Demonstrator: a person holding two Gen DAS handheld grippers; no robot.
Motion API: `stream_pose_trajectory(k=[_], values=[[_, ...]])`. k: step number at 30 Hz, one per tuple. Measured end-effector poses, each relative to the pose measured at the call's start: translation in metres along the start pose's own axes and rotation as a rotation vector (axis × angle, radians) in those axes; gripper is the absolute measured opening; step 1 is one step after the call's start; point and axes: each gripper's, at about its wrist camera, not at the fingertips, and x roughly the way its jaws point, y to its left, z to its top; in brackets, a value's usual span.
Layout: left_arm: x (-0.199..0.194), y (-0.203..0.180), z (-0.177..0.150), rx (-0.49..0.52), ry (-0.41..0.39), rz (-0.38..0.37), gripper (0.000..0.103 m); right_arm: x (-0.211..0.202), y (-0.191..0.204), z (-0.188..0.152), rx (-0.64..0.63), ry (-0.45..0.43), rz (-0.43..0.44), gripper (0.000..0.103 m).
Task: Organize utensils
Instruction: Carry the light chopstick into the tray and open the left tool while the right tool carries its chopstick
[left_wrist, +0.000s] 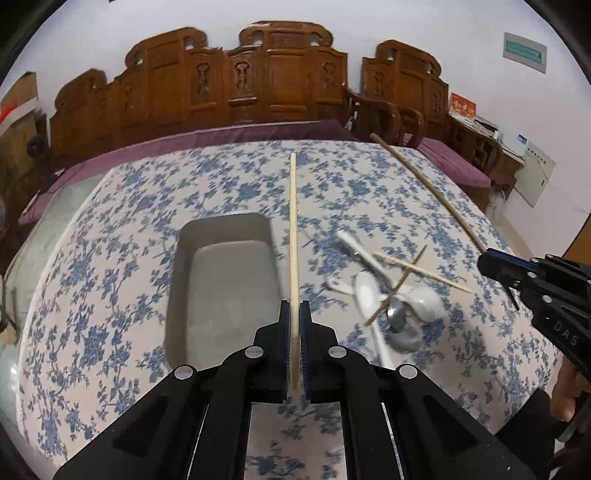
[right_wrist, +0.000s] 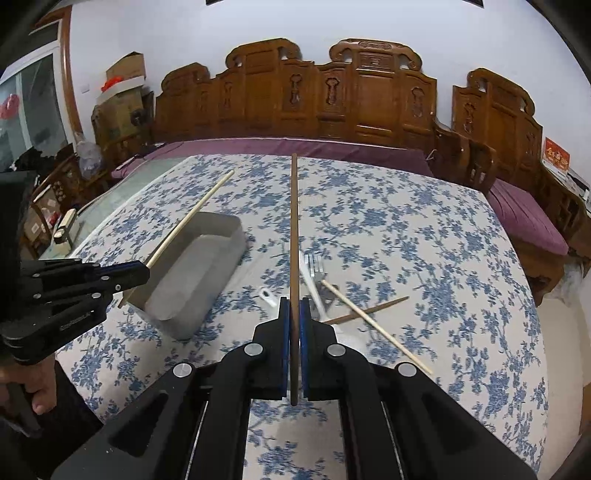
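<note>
My left gripper (left_wrist: 294, 314) is shut on a pale wooden chopstick (left_wrist: 293, 236) that points straight ahead, just right of the grey rectangular tray (left_wrist: 221, 273). My right gripper (right_wrist: 294, 310) is shut on a dark brown chopstick (right_wrist: 294, 229), held above the table. In the left wrist view the right gripper (left_wrist: 487, 264) shows at the right edge with its dark chopstick (left_wrist: 424, 184). In the right wrist view the left gripper (right_wrist: 142, 273) shows at the left with the pale chopstick (right_wrist: 192, 218) over the tray (right_wrist: 195, 280). A pile of white spoons (left_wrist: 369, 291), a metal spoon (left_wrist: 397, 317) and two crossed chopsticks (left_wrist: 417, 271) lies between the grippers.
The table (left_wrist: 110, 258) has a blue floral cloth. A fork (right_wrist: 317, 267) and two loose chopsticks (right_wrist: 373, 323) lie right of my right gripper. A carved wooden bench (left_wrist: 258, 81) with purple cushions stands behind the table. Boxes (right_wrist: 122, 96) stand at the far left.
</note>
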Motion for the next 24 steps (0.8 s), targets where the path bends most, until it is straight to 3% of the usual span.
stream_pose_trajectory(k=[13,24], values=[[0.036,0.059,-0.02,-0.072,0.116,0.016,0.004,0.043,0.051,0.0,-0.062,0.072,0.029,0.006],[0.059,0.076,-0.01,-0.098,0.144,-0.004,0.004,0.063,0.069,0.004,-0.073,0.103,0.05,0.006]])
